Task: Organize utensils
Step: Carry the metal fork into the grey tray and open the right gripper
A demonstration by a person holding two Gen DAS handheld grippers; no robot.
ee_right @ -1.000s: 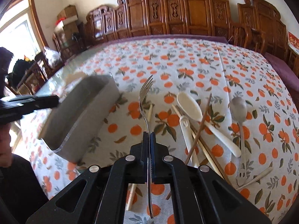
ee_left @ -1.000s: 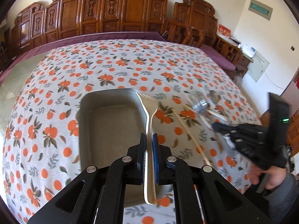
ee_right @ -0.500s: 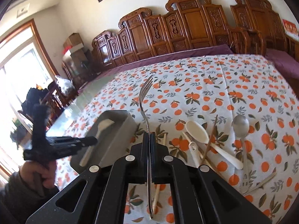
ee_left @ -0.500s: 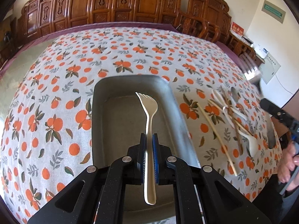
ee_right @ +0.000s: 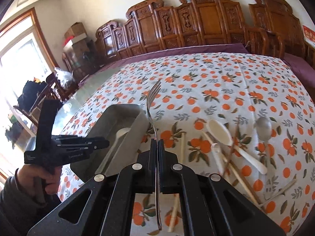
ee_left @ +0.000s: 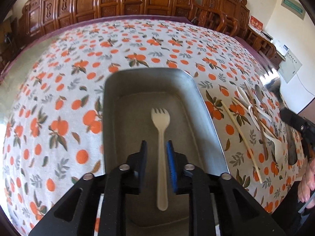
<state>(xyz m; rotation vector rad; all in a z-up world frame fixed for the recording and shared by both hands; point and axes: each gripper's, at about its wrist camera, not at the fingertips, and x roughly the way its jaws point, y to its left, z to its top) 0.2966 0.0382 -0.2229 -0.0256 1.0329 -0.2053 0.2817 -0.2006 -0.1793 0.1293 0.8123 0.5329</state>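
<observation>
left gripper (ee_left: 157, 153) jaws opening, white fork (ee_left: 160, 137) loose between them over tray (ee_left: 204, 114); lift straight up. right gripper (ee_right: 157, 147) clamps metal fork (ee_right: 152, 106).

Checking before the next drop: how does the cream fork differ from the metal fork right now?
The cream fork is matte plastic; the metal fork is shiny steel. The cream fork sits in the grey tray between the left gripper's opening pads, untouched; the metal fork is clamped in the right gripper, above the tablecloth. Both point away, tines forward.
</observation>
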